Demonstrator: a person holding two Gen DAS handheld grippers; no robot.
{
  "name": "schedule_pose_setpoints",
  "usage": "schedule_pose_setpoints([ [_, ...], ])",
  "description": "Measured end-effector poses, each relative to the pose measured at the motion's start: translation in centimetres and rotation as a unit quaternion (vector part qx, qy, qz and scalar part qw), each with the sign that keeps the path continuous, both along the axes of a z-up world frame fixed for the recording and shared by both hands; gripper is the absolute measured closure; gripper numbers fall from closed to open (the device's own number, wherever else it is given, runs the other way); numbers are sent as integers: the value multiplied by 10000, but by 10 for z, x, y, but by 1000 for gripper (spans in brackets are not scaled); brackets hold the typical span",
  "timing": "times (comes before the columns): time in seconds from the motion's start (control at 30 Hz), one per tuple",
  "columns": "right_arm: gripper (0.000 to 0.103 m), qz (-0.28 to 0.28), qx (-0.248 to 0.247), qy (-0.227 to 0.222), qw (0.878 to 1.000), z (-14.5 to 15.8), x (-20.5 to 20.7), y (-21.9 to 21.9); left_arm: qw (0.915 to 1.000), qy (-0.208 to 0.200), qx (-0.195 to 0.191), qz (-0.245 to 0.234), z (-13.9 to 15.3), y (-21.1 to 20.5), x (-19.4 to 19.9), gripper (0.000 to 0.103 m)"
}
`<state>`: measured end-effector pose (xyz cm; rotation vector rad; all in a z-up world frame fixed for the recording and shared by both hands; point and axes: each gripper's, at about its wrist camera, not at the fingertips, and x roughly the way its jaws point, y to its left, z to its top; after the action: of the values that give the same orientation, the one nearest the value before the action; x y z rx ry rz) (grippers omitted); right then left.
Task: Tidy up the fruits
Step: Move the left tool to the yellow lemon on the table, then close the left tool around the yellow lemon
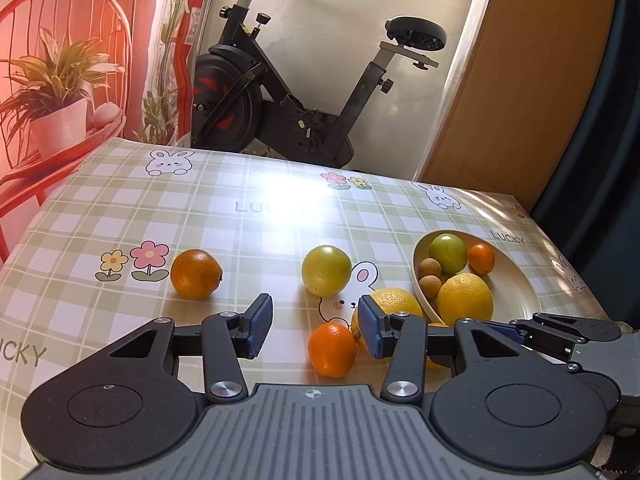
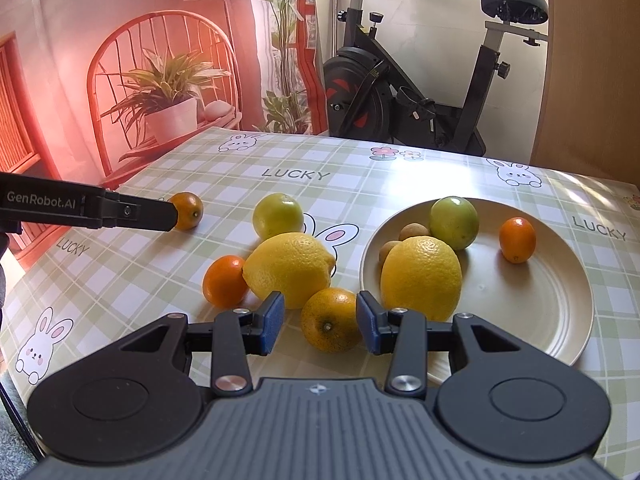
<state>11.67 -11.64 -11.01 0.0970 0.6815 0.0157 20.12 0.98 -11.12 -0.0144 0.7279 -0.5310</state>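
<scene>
A cream plate (image 2: 540, 312) holds a lemon (image 2: 420, 276), a green lime (image 2: 454, 222), a small orange (image 2: 517, 239) and two tan longans (image 2: 414, 232). On the tablecloth lie a lemon (image 2: 290, 268), a green lime (image 2: 278, 216), two small oranges (image 2: 224, 280) (image 2: 188, 210) and a yellow-orange fruit (image 2: 330, 320). My right gripper (image 2: 320, 322) is open, its pads either side of that yellow-orange fruit. My left gripper (image 1: 316, 326) is open above a small orange (image 1: 332, 350), and it shows from the side in the right wrist view (image 2: 172, 216). The plate (image 1: 516, 296) shows at right in the left wrist view.
The table has a green checked cloth (image 2: 120, 264) with rabbits and "LUCKY" print. An exercise bike (image 2: 420, 92) stands behind the far edge. A printed backdrop with a chair and plant (image 2: 160, 96) hangs at the left. A wooden panel (image 1: 520, 80) is at the right.
</scene>
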Motion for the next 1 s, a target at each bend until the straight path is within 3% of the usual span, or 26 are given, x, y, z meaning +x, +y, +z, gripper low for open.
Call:
schedule_pose_setpoints([
  [0.1,58,184,-52,-8,9998,1,6,2,9999,45,-91,-31,0,-2,6,54],
  [0.23,39,487,-255,-54,9985,-1,19,10,9995,190,-221,-131,1,-8,19,54],
  [0.7,36,916,-494,172,9944,-19,53,18,9928,875,-438,-690,-41,-39,39,53],
  [1.0,31,911,-571,244,9939,-25,59,20,9892,1012,-631,-850,-49,-41,46,47],
])
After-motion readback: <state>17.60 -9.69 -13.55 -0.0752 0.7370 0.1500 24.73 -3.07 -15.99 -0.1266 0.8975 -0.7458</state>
